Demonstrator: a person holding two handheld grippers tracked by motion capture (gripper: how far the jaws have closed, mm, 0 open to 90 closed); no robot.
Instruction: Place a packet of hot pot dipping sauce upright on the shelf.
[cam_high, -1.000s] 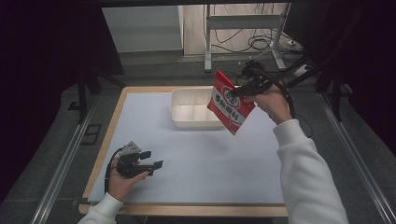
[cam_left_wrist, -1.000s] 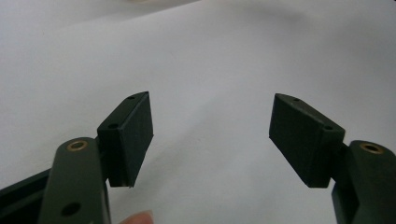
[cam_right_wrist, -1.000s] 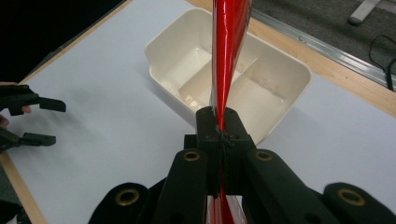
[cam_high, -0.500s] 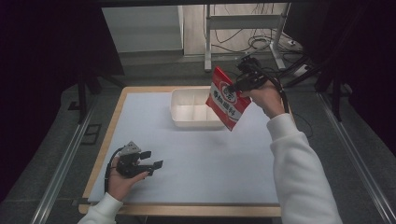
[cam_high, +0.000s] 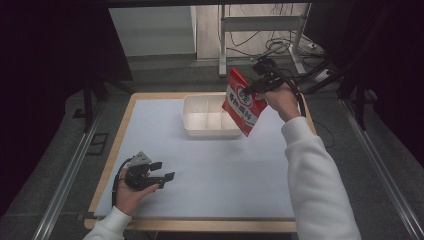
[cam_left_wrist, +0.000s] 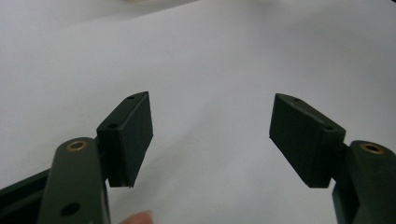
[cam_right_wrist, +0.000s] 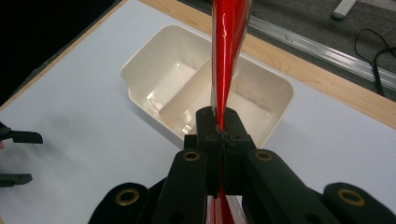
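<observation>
— Red packet (cam_high: 243, 102) first: where do we record it?

— We record it in the air, above the right end of the white tray (cam_high: 194, 118) and the worktop (cam_high: 210, 165). In the high view it hangs tilted, its lower corner over the tray's right edge. It touches neither the tray nor the worktop as far as we can tell.

— And what holds it?

— The right claw (cam_right_wrist: 219, 128) is clamped on it. In the right gripper view we see the packet edge-on, a thin red strip pinched between the two jaws, which meet on it with no gap. In the high view the right claw (cam_high: 255, 86) grips the packet near its upper right corner, the person's hand behind it.

— Do we note the tray's condition?

— We note a cream tray with a divider down the middle, making two compartments. Both look bare in the right gripper view. It sits at the far middle of the worktop.

— The left claw (cam_high: 162, 171)?

— Released. In the left gripper view its jaws stand well apart with nothing between them, just white worktop beyond. In the high view it rests low at the near left corner of the worktop, well apart from tray and packet.
</observation>
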